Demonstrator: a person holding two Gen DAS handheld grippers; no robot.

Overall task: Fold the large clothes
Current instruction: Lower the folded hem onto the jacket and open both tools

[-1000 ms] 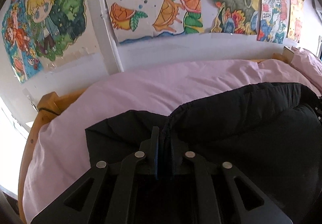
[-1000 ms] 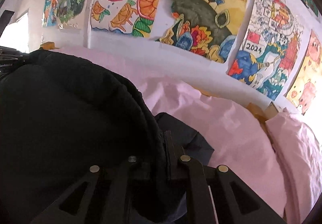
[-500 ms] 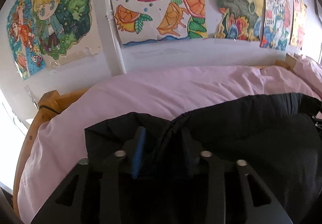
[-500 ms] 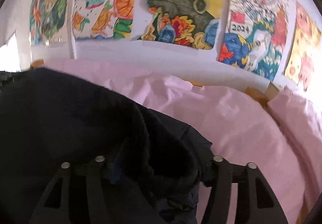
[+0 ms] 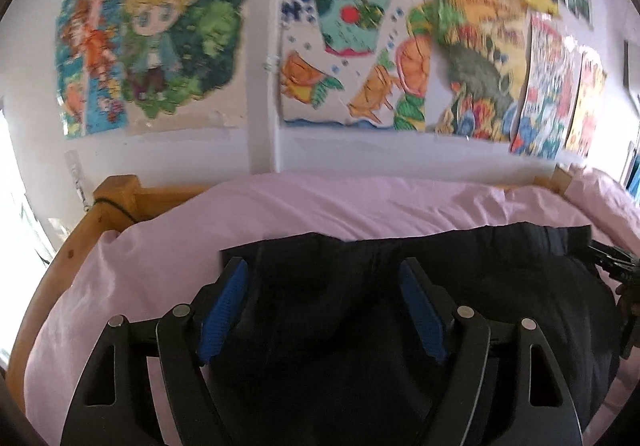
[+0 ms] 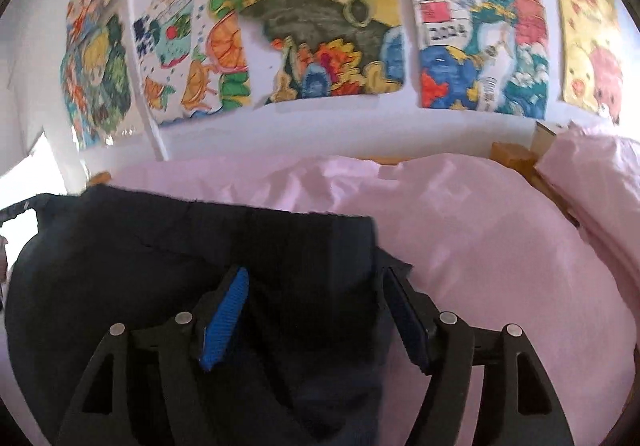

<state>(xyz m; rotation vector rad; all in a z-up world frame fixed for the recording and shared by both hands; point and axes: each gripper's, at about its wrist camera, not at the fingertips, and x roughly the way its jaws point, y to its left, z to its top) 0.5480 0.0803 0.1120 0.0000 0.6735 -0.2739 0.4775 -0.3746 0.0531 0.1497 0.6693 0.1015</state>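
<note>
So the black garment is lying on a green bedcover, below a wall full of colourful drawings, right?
Not quite: the bedcover is pale pink, not green. Both wrist views show it. The rest holds: the black garment lies on it, below the wall of colourful drawings.
</note>
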